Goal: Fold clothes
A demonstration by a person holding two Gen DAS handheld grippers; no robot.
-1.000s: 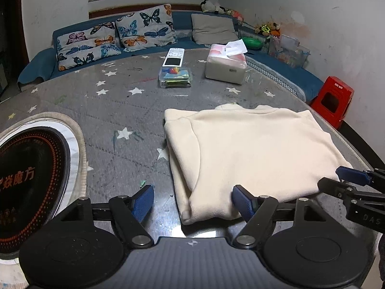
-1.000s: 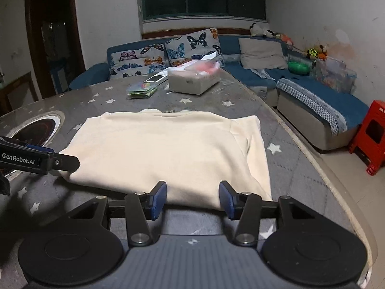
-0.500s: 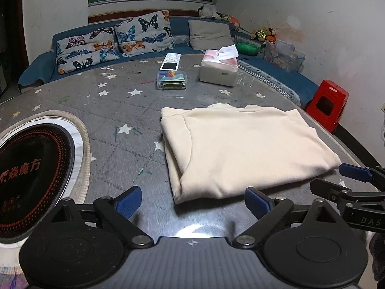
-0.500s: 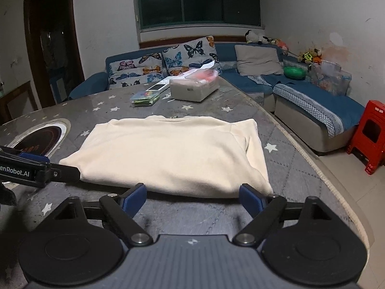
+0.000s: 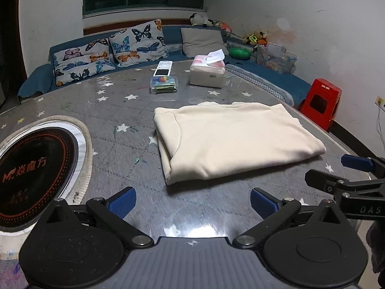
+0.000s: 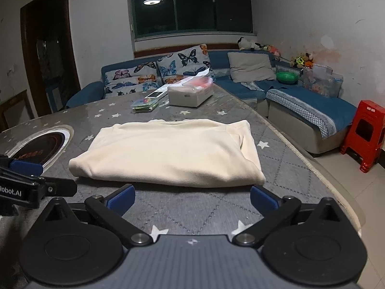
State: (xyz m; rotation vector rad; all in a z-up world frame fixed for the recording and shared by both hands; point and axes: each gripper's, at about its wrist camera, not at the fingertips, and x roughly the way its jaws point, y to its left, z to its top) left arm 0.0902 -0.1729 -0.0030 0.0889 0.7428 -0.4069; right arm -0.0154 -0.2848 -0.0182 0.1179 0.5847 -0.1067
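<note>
A cream garment (image 5: pixel 231 139) lies folded into a flat rectangle on the grey star-patterned table (image 5: pixel 115 110); the right wrist view shows it too (image 6: pixel 168 154). My left gripper (image 5: pixel 192 202) hovers just short of its near edge, open wide, nothing between the blue pads. My right gripper (image 6: pixel 191 198) is also open and empty, a little back from the garment's near edge. Each gripper shows in the other's view: the right one at the right edge (image 5: pixel 346 175), the left one at the left edge (image 6: pixel 36 180).
A round induction hob (image 5: pixel 31 168) is set into the table at the left. A tissue box (image 5: pixel 208 72), a remote (image 5: pixel 163 68) and a small clear box (image 5: pixel 164 84) sit at the far side. A blue sofa (image 6: pixel 300 103) and red stool (image 6: pixel 365 132) stand beyond the table's right edge.
Both grippers opened wider and drew back from the garment's near edge, which lay between the jaws a second ago. The garment now rests flat, untouched.
</note>
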